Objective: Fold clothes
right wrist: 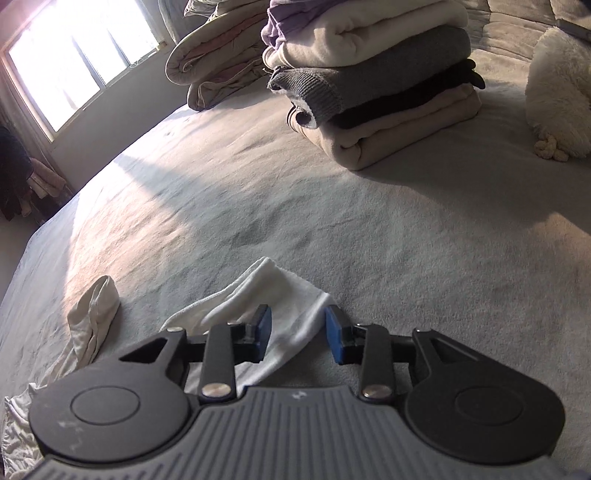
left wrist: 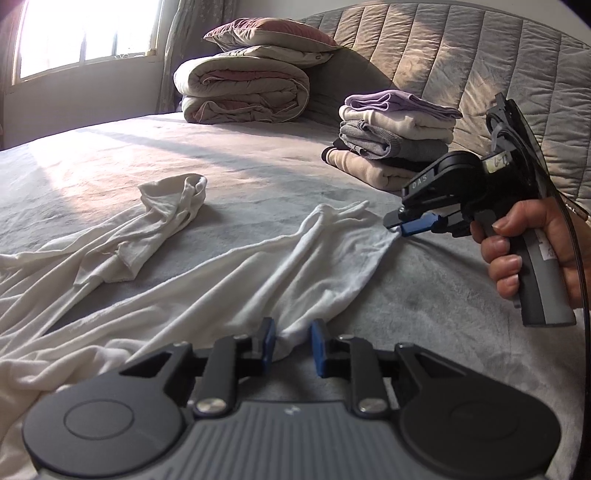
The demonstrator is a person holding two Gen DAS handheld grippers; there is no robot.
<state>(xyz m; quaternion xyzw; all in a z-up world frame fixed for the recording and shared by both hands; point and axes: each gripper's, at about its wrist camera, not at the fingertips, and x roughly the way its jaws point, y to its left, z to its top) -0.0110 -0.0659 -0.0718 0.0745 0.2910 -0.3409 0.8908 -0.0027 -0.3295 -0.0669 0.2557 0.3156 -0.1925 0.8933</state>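
Fabric of the white garment (left wrist: 229, 266) sits between both my part-open hand-held grippers, left (left wrist: 291, 341) and right (right wrist: 298, 334), spread toward twelve o'clock on the bed (right wrist: 369, 229) for flattening before folding.

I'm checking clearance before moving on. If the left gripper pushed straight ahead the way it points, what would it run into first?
Most likely the white garment itself: a bunched fold already sits between the left gripper fingers, and cloth stretches ahead. Beyond that lies bare bed; depth is uncertain.

White shirt (left wrist: 207, 273): your left-wrist view cuts it off at 9 o'clock edge. Fluffy white item (right wrist: 557, 96): cropped at 3 o'clock edge in your right-wrist view, identity unclear. Window (left wrist: 88, 33): overexposed, nothing readable beyond glass.
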